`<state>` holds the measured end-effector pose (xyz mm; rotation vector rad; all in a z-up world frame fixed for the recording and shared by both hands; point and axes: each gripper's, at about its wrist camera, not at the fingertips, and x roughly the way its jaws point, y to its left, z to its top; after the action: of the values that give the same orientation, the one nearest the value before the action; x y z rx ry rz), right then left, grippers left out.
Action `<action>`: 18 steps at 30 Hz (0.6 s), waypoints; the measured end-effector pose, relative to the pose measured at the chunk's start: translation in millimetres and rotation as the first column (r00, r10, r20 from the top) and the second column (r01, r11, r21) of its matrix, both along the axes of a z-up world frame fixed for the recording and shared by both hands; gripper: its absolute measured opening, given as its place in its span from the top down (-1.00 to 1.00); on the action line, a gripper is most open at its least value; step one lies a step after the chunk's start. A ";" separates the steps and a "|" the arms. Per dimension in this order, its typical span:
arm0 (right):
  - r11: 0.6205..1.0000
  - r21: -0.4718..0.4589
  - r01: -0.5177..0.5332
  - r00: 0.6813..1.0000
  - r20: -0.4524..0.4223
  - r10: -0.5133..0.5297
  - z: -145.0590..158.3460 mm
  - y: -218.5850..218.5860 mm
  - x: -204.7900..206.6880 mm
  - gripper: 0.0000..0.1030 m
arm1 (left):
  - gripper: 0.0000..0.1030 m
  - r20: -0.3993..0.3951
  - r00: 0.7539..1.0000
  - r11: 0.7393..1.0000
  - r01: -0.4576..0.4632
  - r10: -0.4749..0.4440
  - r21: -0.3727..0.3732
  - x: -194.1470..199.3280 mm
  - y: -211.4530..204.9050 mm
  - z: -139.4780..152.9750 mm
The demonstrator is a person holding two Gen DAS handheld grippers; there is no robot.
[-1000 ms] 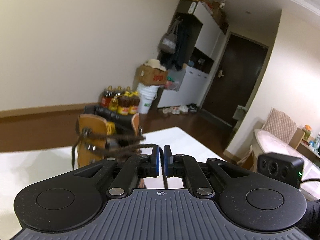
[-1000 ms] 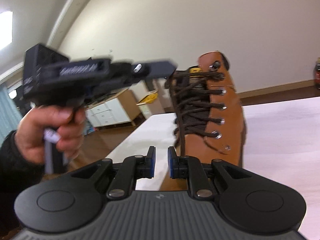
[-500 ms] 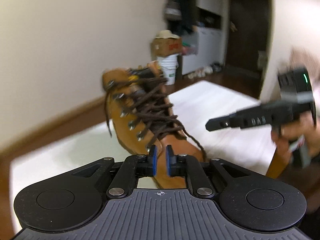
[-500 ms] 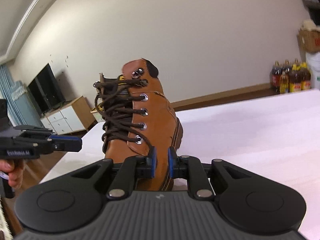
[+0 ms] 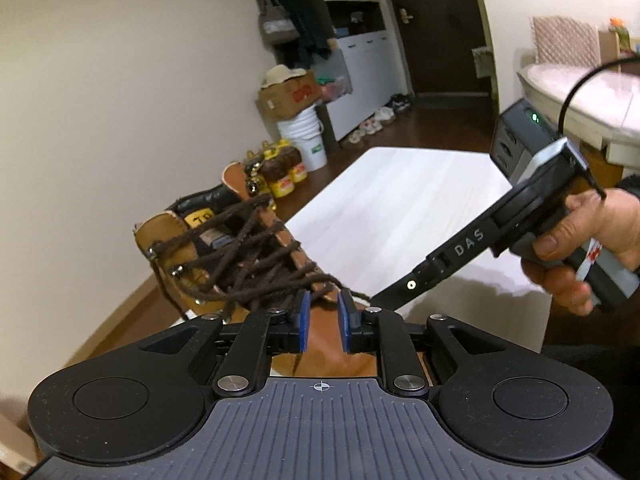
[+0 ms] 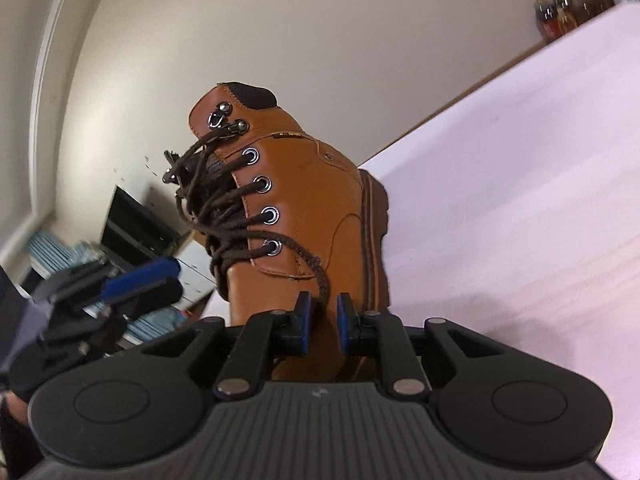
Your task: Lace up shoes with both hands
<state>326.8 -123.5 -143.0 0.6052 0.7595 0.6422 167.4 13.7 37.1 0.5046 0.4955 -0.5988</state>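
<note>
The right tool (image 6: 322, 308) sits low at the near side of the boot (image 6: 312, 200). Its jaws have just been closing, and a loose end of the brown lace (image 6: 316, 268) hangs from the lowest eyelet down between them. A narrow gap shows on either side of the strand, so the pads do not press on it yet; the aim seems to be to catch that free end.

The left tool (image 5: 322, 308) has just been opening. It is narrowly parted with nothing between the pads, only tan leather behind them, probably ready for the other strand.

The boot stands upright on the white counter (image 6: 520, 200), tongue side toward both tools, so each side's eyelets can be reached. Beyond it are a wall and bottles on the floor.
</note>
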 end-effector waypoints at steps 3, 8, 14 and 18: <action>0.996 -0.080 -0.048 0.995 0.079 0.054 12.2 5.2 -4.6 0.92 | 0.65 0.078 0.994 0.992 0.072 -0.080 0.106 -8.0 -8.2 1.2; 0.912 -0.397 -0.102 0.918 0.316 0.240 52.5 16.6 -32.1 0.92 | 0.64 0.147 0.949 0.929 0.226 -0.278 0.295 -15.0 -25.9 -0.4; 0.740 -0.664 -0.106 0.768 0.419 0.485 76.9 29.0 -62.9 0.92 | 0.60 0.129 0.891 0.839 0.349 -0.435 0.418 -12.8 -43.3 -12.9; 0.600 -0.797 -0.066 0.649 0.422 0.633 79.5 43.2 -79.0 0.92 | 0.60 0.071 0.858 0.781 0.425 -0.508 0.458 -13.5 -45.2 -26.1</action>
<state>247.8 -80.3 -63.5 -0.5878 0.3627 0.8155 154.0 -31.4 10.9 1.1220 0.3107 -0.9173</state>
